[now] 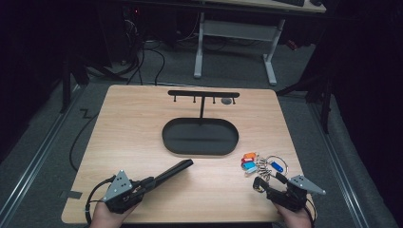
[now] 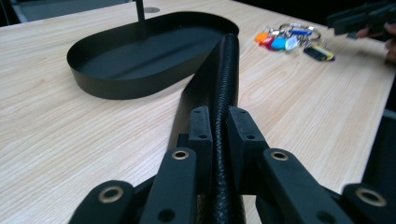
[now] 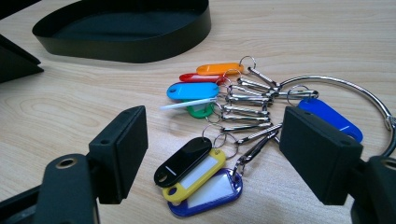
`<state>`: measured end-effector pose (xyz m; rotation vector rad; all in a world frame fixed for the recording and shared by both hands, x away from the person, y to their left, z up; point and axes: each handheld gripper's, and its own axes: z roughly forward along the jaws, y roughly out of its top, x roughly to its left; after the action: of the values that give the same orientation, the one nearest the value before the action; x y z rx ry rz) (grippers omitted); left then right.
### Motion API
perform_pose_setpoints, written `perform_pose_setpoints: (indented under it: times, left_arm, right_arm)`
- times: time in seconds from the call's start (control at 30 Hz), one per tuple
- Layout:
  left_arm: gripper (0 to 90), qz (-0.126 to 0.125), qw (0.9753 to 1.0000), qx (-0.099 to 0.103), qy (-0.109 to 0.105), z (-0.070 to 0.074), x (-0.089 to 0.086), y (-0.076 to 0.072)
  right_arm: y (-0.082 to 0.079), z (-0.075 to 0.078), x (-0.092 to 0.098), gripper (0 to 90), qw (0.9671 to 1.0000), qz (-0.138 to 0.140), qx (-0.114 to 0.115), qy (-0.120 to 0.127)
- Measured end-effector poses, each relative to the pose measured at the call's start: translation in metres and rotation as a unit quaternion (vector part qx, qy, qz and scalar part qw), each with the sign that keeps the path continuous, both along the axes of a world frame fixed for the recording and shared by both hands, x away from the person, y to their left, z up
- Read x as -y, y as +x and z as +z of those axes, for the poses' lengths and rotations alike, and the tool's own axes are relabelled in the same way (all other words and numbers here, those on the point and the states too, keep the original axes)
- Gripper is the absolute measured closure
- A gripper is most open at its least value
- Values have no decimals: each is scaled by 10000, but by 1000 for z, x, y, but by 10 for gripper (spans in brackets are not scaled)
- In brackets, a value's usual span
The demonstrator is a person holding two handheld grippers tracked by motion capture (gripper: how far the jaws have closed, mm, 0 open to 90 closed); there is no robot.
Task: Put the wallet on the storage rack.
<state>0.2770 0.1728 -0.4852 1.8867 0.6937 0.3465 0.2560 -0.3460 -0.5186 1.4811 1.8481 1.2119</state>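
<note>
Left tongs (image 2: pixel 219 135) pinching one black strap (image 2: pixel 224 74), right tongs (image 3: pixel 210 154) spread over one key-tag bunch (image 3: pixel 219 116), one tray (image 1: pixel 171 142).

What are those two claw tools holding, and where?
The left gripper clamps a black textured strap near one end. The right gripper holds nothing, open over the key bunch.

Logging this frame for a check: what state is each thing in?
left gripper: shut on the black strap.
black strap: lying flat, its far end against the tray's wall.
right gripper: open, jaws either side of the key tags.
key tags: on the table, ungripped.
tray: empty.
</note>
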Motion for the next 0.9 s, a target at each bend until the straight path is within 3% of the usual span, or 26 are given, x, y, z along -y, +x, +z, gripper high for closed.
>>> perform_pose_setpoints:
  times: [0.2, 0.33, 0.4, 0.67, 0.9]
  left_arm:
    - [811, 106, 9993, -210, -278, 1, -6, 5]
    - [807, 274, 9972, -428, -550, 0, -16, 15]
    - [791, 360, 9964, -444, -623, -2, -22, 21]
    - [739, 508, 9948, -475, -741, -4, -31, 30]
    - [638, 398, 9955, -525, -680, -7, -31, 29]
  right_arm:
    - [0, 0, -1, 241, 10000, -5, 1, -12]
    - [0, 0, 0, 241, 10000, -4, -3, -7]
    - [1, -1, -1, 241, 10000, 1, -14, -14]
    - [1, -1, -1, 241, 10000, -3, -37, -17]
    - [1, -2, -1, 241, 10000, 8, -34, -36]
